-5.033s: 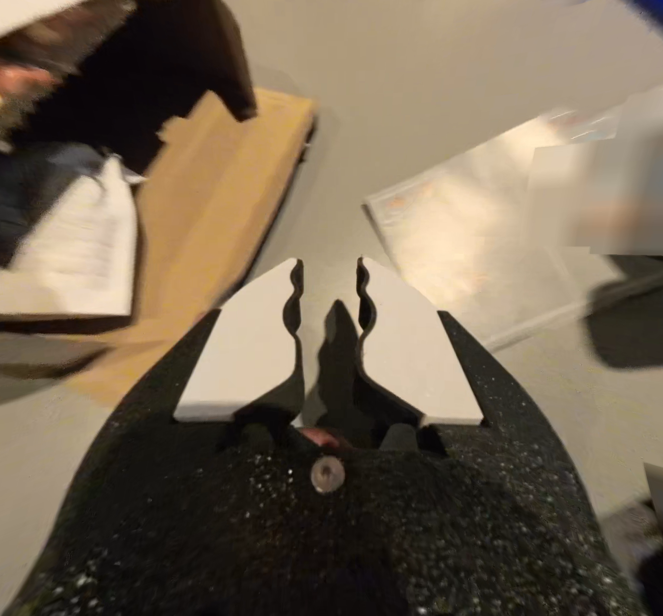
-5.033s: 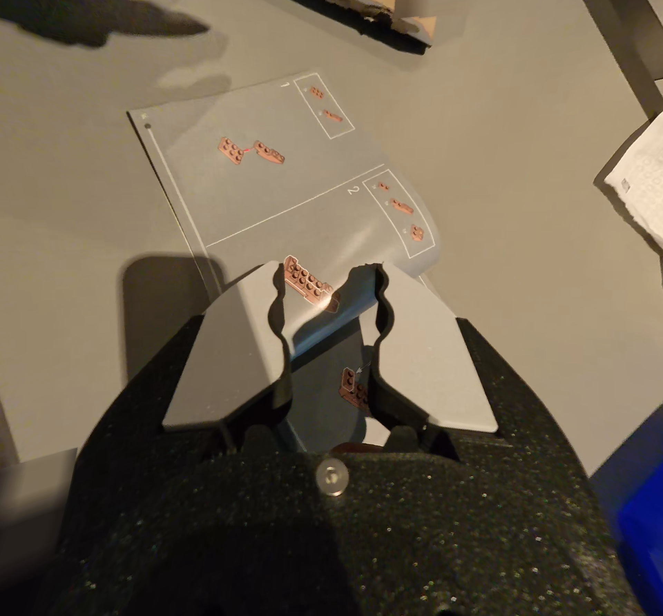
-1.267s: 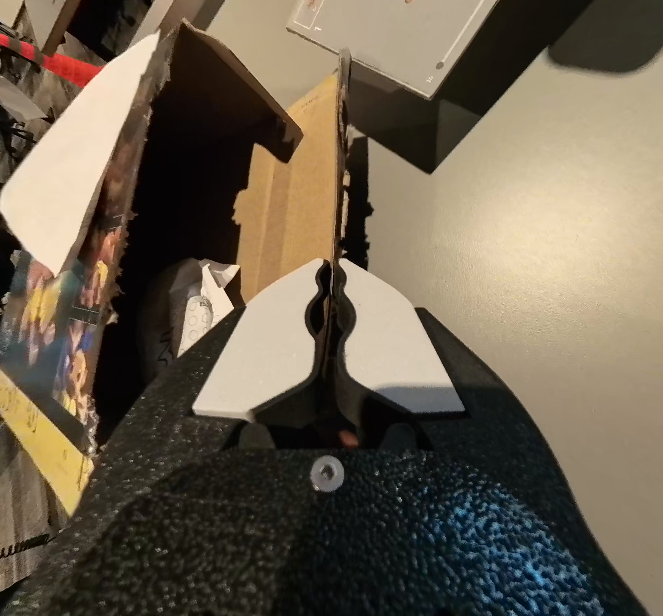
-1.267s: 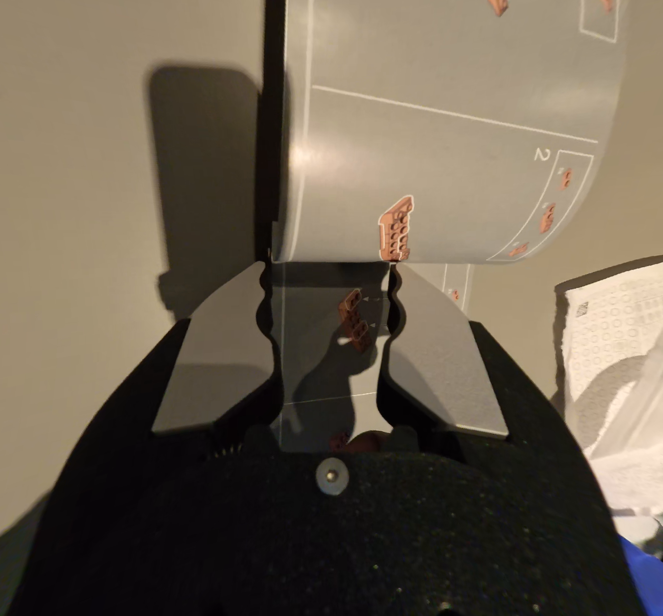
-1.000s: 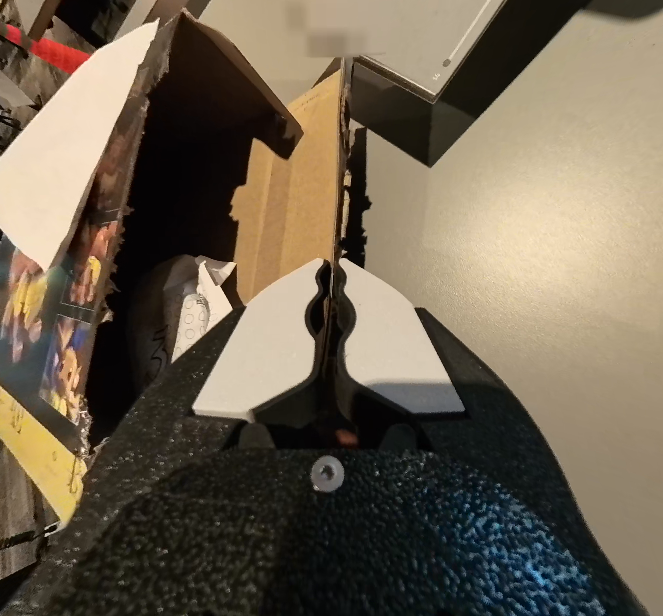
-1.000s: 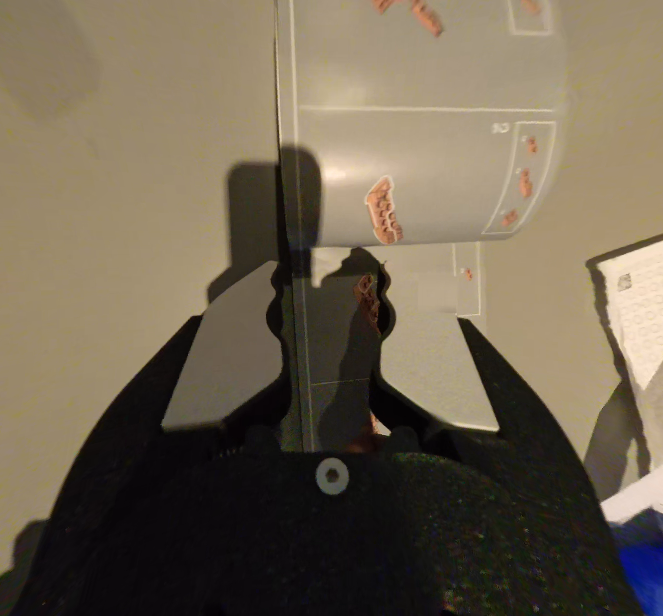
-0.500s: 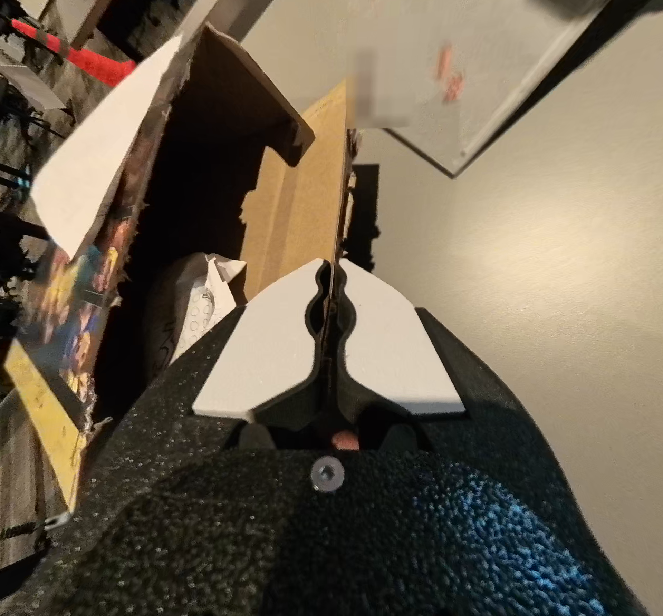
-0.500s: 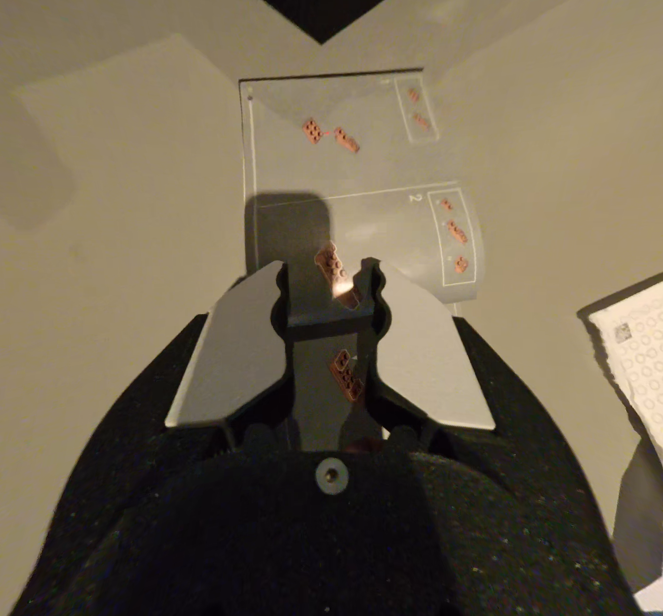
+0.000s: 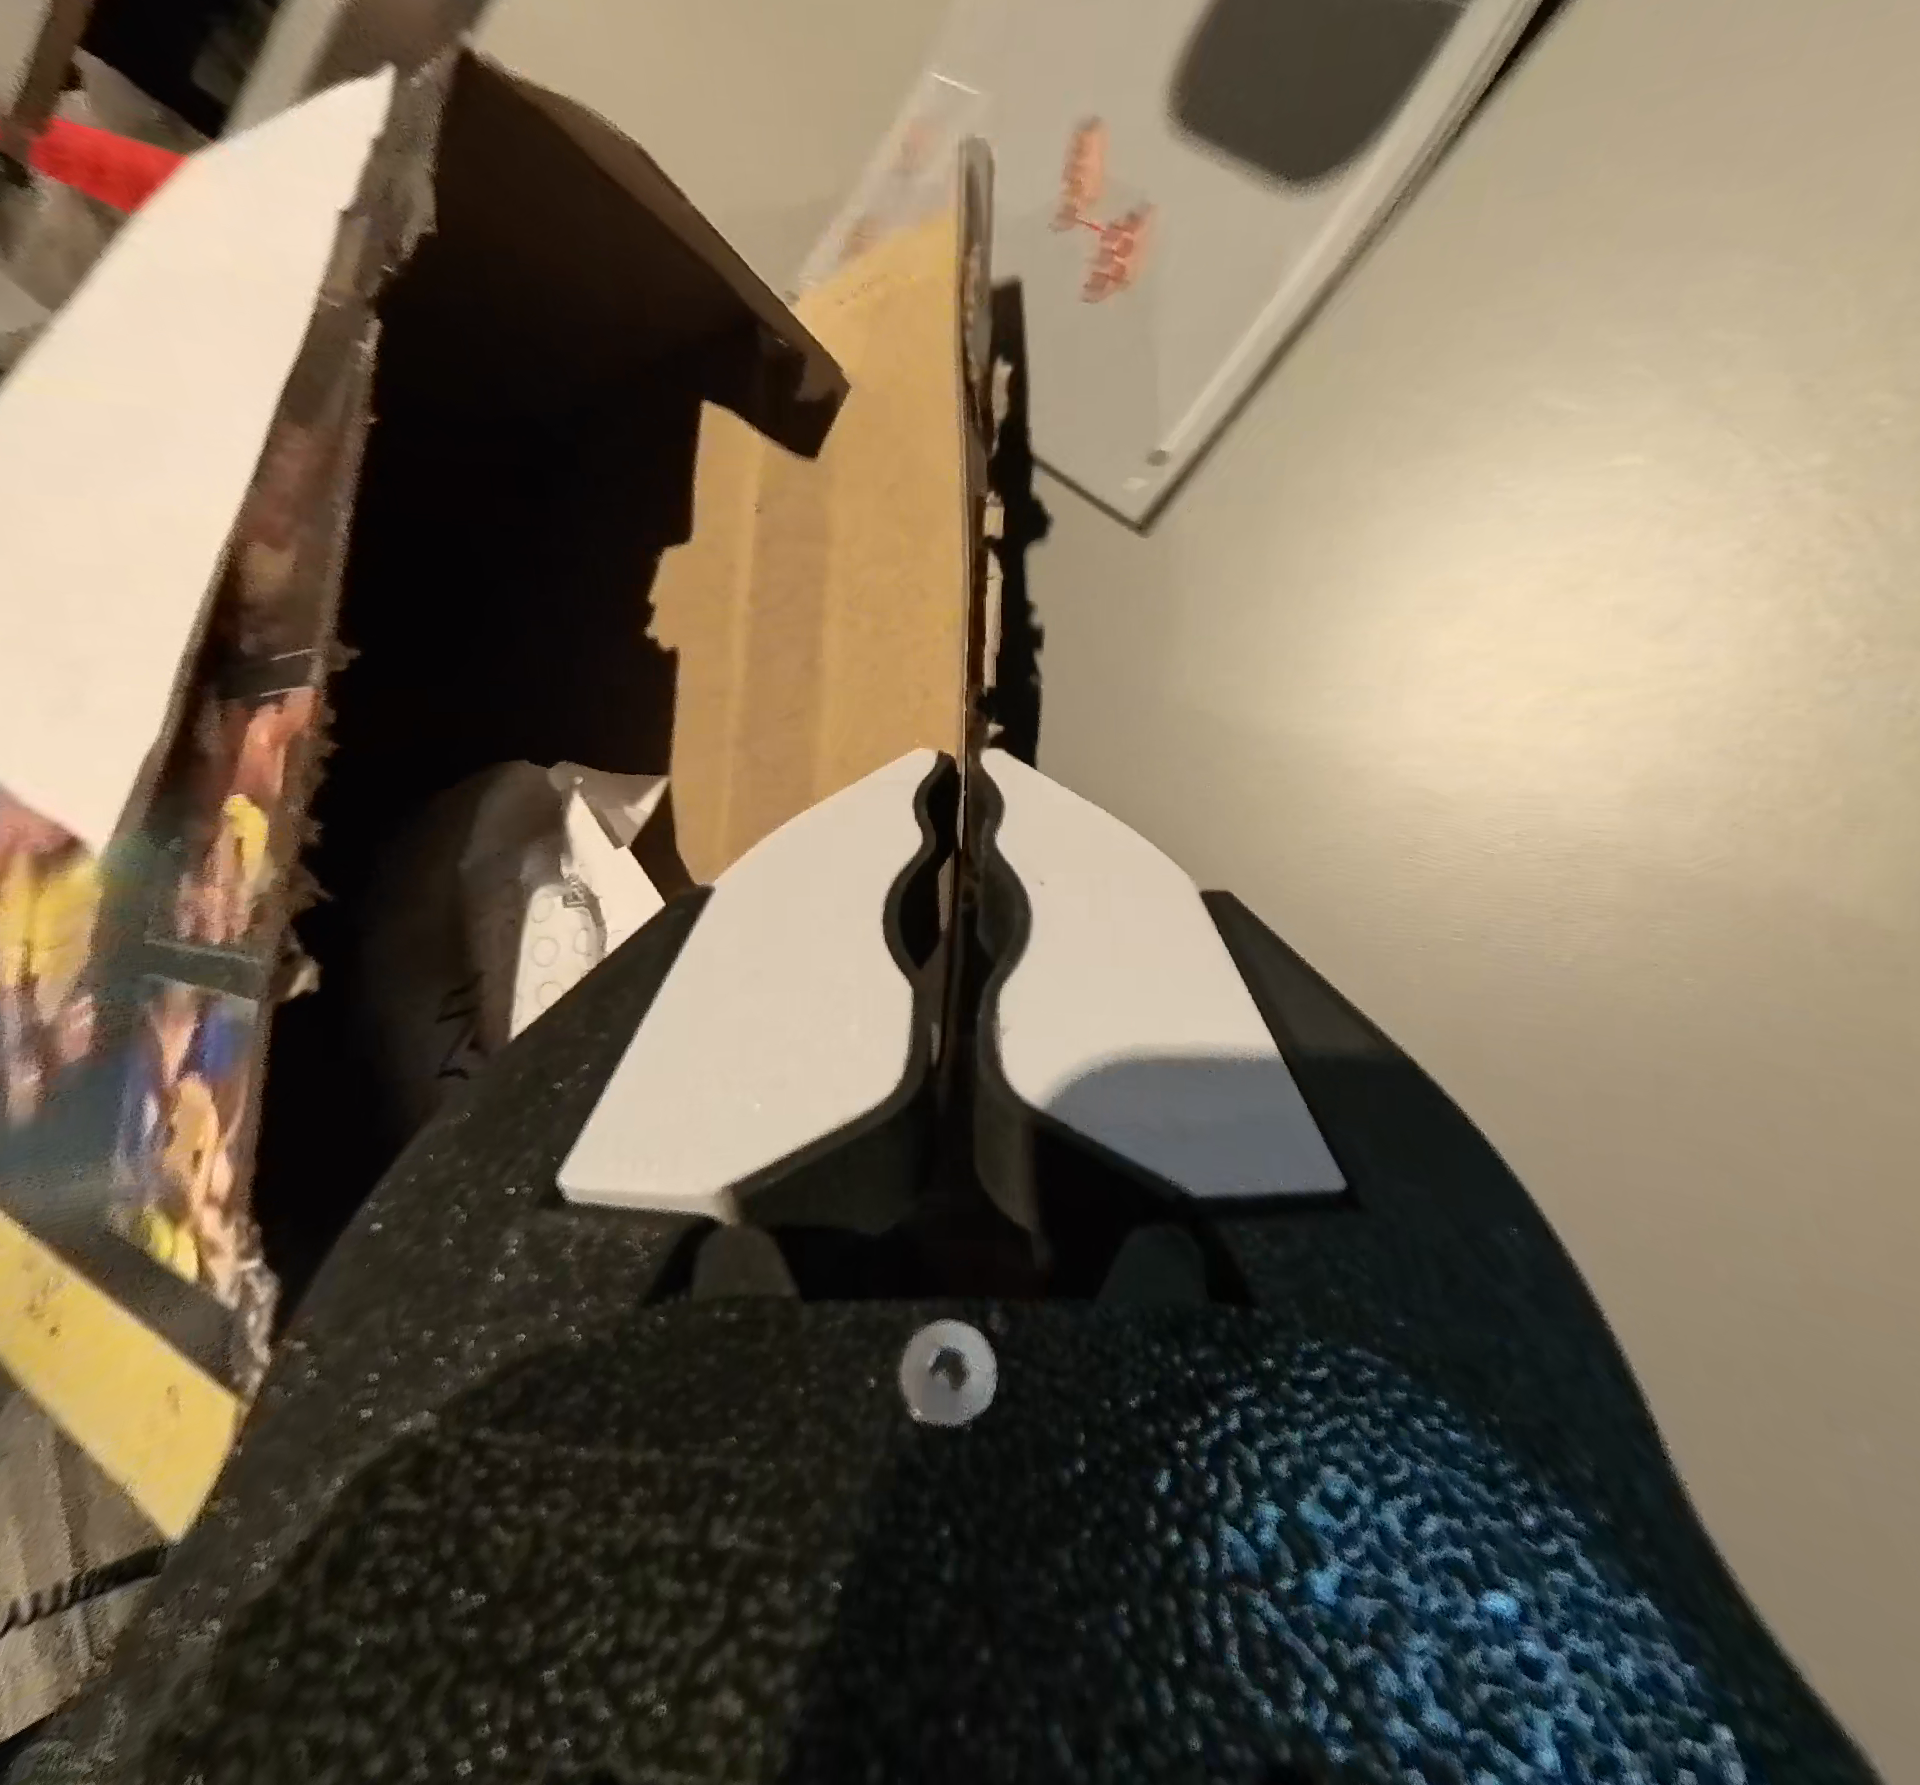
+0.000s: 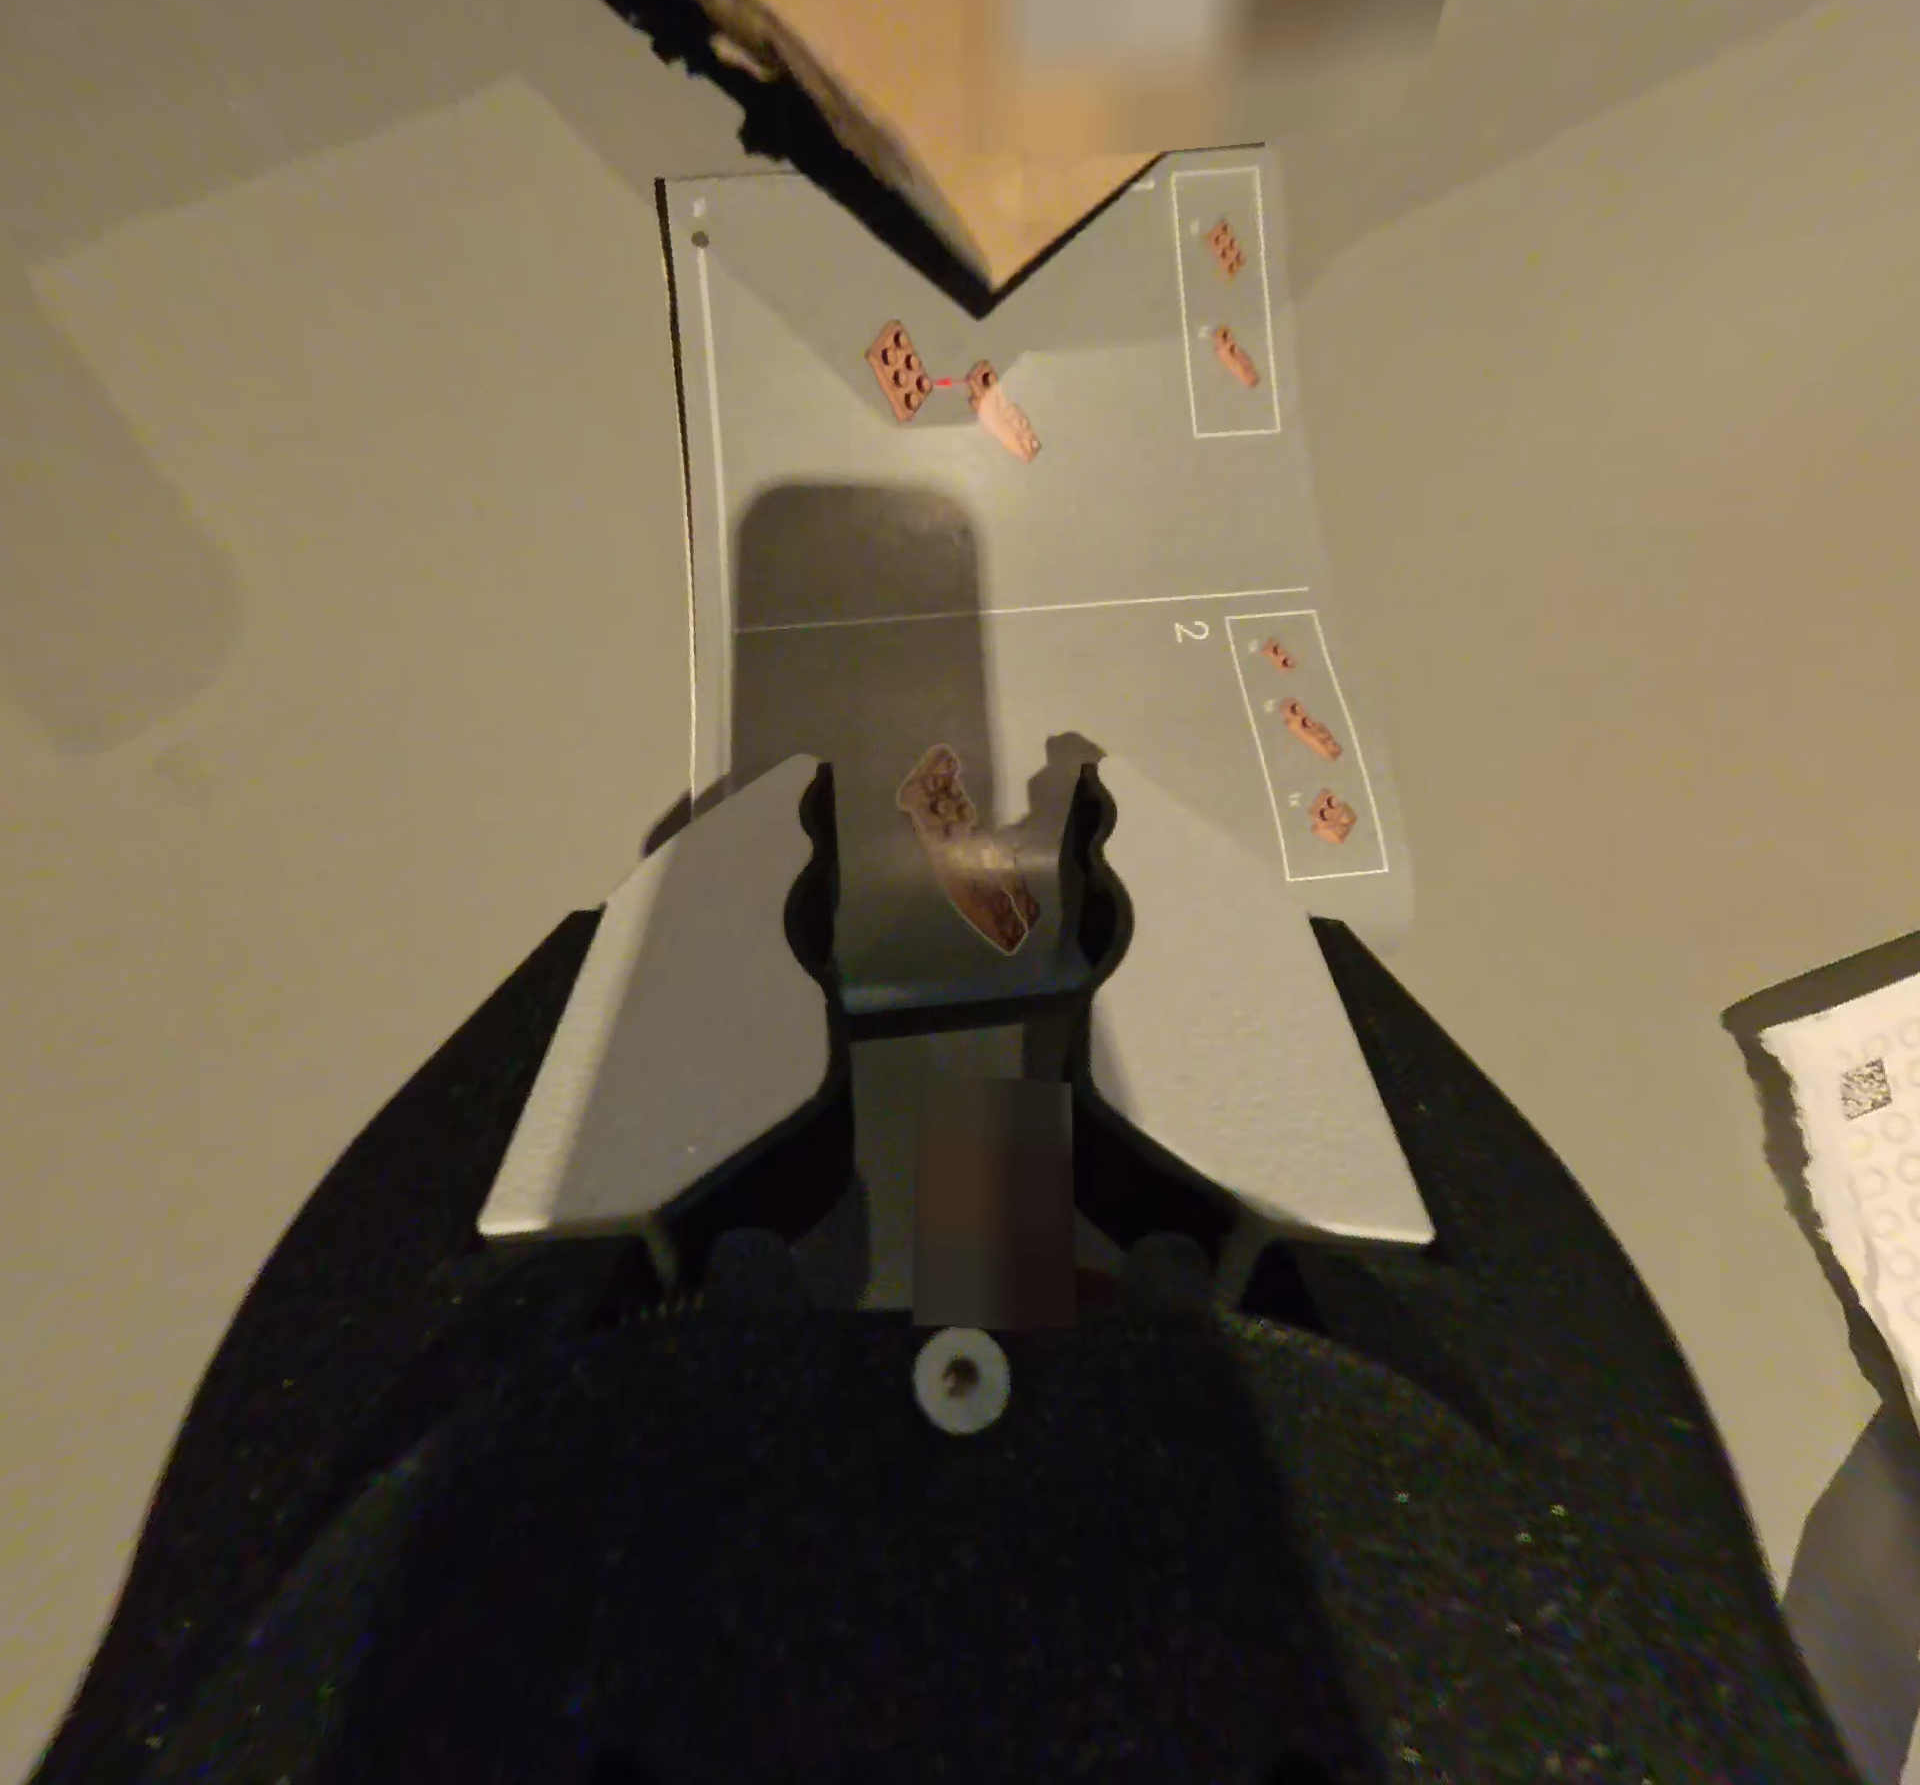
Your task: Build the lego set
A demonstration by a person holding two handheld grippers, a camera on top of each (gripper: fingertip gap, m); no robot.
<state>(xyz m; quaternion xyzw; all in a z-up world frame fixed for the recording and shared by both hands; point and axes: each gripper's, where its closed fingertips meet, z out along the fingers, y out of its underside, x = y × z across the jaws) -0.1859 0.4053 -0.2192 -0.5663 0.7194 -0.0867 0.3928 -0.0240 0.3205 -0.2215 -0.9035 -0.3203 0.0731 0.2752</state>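
My left gripper (image 9: 961,779) is shut on the thin upright edge of a torn cardboard flap (image 9: 971,488) of the open lego box (image 9: 810,592). A white paper parts bag (image 9: 561,904) lies inside the box. My right gripper (image 10: 956,790) holds the near edge of the grey instruction booklet (image 10: 1091,509). That edge is curled up between the two fingers, which stand apart. The rest of the booklet lies flat on the table, open at a page with printed brown bricks. The booklet also shows in the left wrist view (image 9: 1247,229), beyond the flap.
The grey table (image 9: 1558,696) stretches to the right of the box. A corner of the box (image 10: 883,73) overhangs the far end of the booklet. Another white perforated paper bag (image 10: 1860,1164) lies at the right edge.
The booklet was held up off the table a second ago and now lies flat, nearer the box. My left gripper has stayed shut on the flap, which has tilted a little.
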